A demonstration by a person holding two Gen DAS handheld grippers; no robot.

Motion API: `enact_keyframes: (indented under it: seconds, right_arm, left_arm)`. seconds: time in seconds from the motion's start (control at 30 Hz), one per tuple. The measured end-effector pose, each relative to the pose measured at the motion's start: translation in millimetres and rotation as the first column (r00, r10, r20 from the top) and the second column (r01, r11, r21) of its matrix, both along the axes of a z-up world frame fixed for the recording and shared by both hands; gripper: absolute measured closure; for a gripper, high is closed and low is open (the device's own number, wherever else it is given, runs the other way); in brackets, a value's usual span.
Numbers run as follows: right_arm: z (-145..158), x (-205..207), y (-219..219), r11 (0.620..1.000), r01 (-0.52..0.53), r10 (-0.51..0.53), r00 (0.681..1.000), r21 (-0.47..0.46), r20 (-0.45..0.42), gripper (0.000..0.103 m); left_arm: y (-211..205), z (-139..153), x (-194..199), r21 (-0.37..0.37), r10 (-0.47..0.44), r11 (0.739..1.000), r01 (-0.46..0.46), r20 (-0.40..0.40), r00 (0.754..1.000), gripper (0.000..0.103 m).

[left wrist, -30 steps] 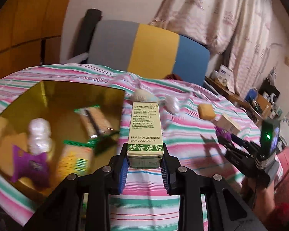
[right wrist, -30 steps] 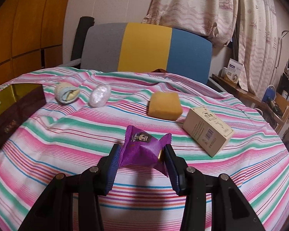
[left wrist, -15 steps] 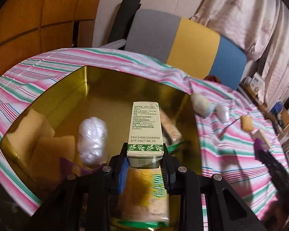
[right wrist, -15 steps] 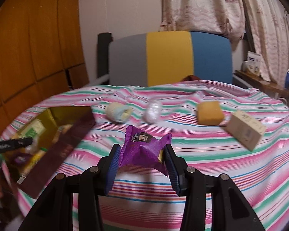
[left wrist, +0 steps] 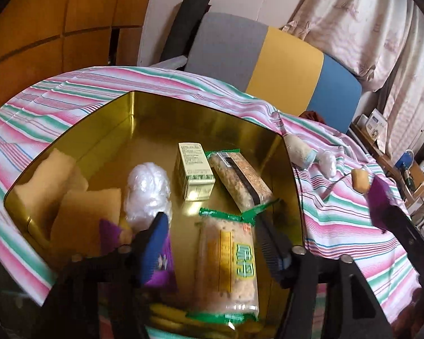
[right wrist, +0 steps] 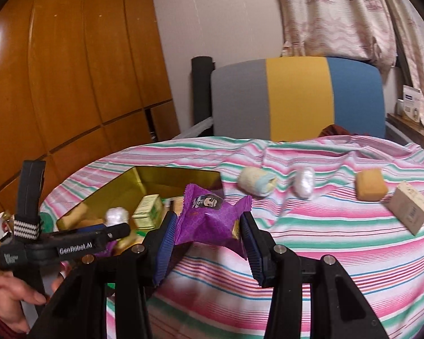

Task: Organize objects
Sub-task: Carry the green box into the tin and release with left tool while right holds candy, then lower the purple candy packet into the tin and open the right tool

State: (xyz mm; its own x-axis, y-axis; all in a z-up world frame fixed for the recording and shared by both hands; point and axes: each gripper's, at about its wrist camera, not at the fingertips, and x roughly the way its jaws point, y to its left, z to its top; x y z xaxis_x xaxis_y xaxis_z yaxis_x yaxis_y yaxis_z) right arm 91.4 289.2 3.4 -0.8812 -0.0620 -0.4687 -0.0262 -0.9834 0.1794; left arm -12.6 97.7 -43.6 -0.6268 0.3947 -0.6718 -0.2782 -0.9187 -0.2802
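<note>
My left gripper (left wrist: 212, 243) is open and empty over the gold tin (left wrist: 200, 113). The green-and-cream box (left wrist: 193, 173) lies on the tin's floor beyond the jaws. The tin also holds two rice-cracker packs (left wrist: 227, 257), a white wrapped ball (left wrist: 148, 195), yellow sponge cakes (left wrist: 84, 214) and a purple packet (left wrist: 161, 265). My right gripper (right wrist: 206, 237) is shut on a purple snack packet (right wrist: 212, 217) above the striped cloth, just right of the tin (right wrist: 161, 178). The left gripper shows in the right wrist view (right wrist: 70, 243).
On the striped tablecloth (right wrist: 325, 243) right of the tin lie a cream roll (right wrist: 255, 182), a white wrapped sweet (right wrist: 304, 182), a yellow cake (right wrist: 370, 185) and a tan box (right wrist: 410, 210). A grey, yellow and blue chair back (right wrist: 296, 96) stands behind the table.
My left gripper has opened and let go of the green-and-cream box, which now lies in the tin. My right gripper has carried the purple packet left, toward the tin.
</note>
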Motion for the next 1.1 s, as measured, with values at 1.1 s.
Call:
enact_keyframes:
  seconds: [1.1]
  right_arm:
    - [-37.2,-109.2,-117.0,0.971,-0.233,0.238,0.928,-0.052,0.286,0.056]
  left_arm:
    - [-124.8,37.1,-7.3,0.134,0.458,0.880,-0.456,0.021,0.889,0.000]
